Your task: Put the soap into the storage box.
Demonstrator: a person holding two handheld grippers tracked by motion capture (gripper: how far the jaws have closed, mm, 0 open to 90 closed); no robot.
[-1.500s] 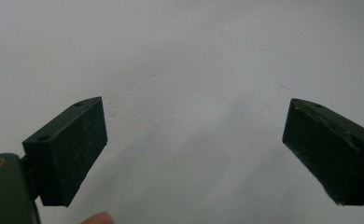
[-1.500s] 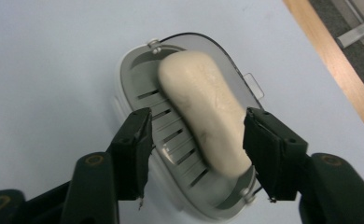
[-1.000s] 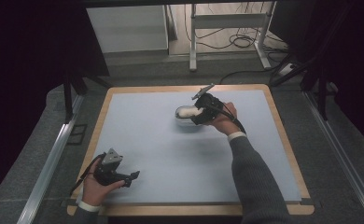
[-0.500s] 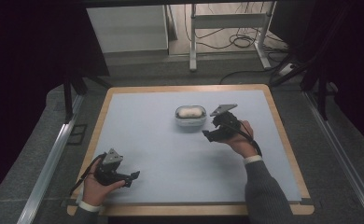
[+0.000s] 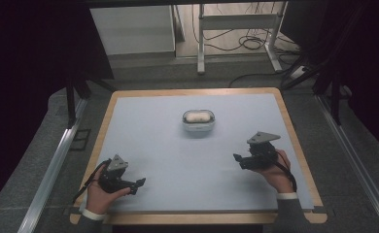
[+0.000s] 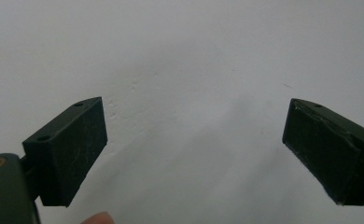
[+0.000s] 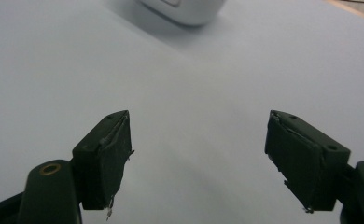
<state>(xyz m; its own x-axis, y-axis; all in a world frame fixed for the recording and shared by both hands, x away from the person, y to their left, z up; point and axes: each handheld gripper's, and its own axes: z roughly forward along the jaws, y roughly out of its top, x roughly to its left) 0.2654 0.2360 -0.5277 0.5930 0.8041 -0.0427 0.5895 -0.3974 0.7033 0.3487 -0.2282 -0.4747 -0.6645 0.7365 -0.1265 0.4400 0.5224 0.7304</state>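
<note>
- Pale blue-grey sheet covers the wood-edged table (image 5: 129,102) in the high view. A small white lidded container (image 5: 198,121) sits on it just above the middle of the frame, upright, with a pale rounded thing inside that is too small to name.
- At the lower right of that view the right hand (image 5: 274,171) holds the right gripper (image 5: 237,159) near the table's right edge, its tips pointing toward the frame's left. It stands well apart from the container, below and to the right of it. Its jaws have just been opening, and nothing lies between them.
- At the lower left, the left hand (image 5: 99,193) holds the left gripper (image 5: 140,183) near the table's front edge, tips pointing right, well apart from the container.
- Left gripper view: the left gripper (image 6: 194,149) has its two black jaws spread wide over the bare pale sheet, with nothing between them. A fingertip (image 6: 98,218) shows at the bottom edge.
- Right gripper view: the right gripper (image 7: 199,154) has its jaws wide apart and empty over the sheet. The white container (image 7: 185,10) shows at the top edge, cut off by the frame, well beyond the tips. A strip of the table's wooden edge (image 7: 353,10) crosses the upper right corner.
</note>
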